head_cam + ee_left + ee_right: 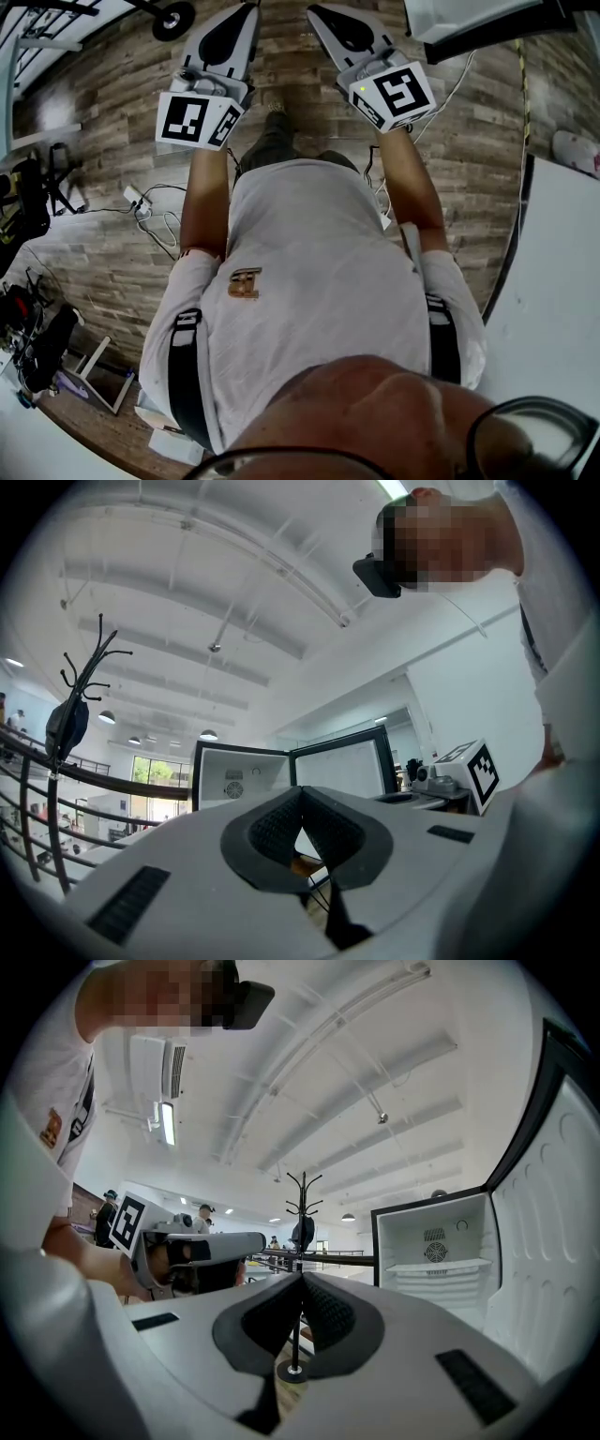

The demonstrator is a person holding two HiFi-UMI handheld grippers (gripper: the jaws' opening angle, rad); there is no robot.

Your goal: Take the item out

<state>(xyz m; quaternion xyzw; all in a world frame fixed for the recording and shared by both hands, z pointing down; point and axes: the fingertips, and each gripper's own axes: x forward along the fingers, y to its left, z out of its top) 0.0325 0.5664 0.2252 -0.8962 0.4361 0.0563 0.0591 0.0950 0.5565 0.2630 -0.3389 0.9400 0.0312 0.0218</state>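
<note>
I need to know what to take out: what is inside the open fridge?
The fridge shows a white shelf, a round vent on its back wall, and no item. Its lower part is covered by the right gripper.

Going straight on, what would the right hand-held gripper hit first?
Probably the coat stand: its pole lines up with the shut right hand-held gripper. The open fridge stands off to the right. Depth is unclear.

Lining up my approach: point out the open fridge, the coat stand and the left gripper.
open fridge (441, 1241), right gripper view, inner back wall.
coat stand (302, 1199), right gripper view, upper pole.
left gripper (300, 791), left gripper view, where tips meet.
</note>
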